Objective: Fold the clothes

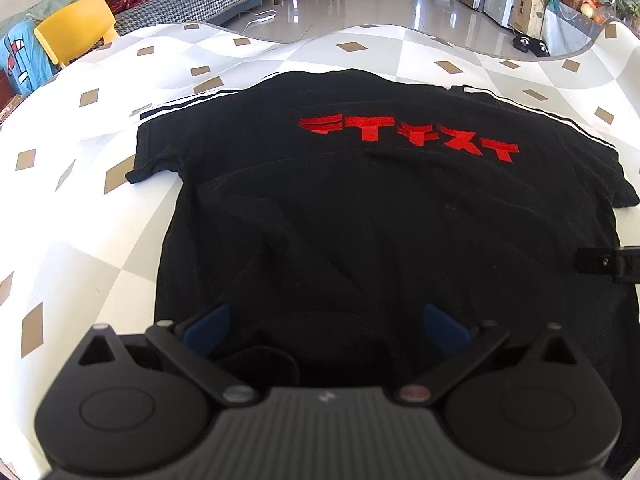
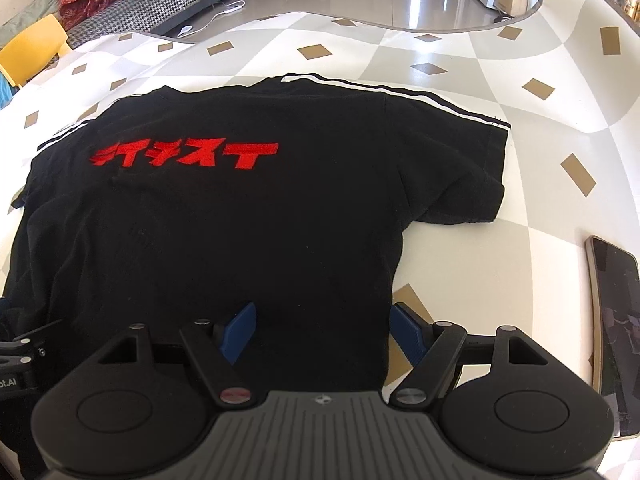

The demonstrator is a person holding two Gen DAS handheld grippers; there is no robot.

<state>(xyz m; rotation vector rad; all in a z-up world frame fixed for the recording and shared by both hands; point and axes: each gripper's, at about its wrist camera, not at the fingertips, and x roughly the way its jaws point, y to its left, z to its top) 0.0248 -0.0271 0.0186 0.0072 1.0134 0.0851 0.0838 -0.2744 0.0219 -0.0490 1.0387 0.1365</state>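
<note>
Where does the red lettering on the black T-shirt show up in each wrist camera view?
Left wrist view: red lettering sits right of centre, upper half.
Right wrist view: red lettering sits left of centre, upper half.
Shared landmark: yellow chair, upper left in both.

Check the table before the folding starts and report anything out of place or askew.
A phone lies on the table right of the black T-shirt, near the right gripper. The shirt lies flat, slightly wrinkled, sleeves spread. Nothing spilled or damaged.

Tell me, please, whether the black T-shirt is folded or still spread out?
Spread out: the black T-shirt lies flat on the table, both sleeves out to the sides.
</note>
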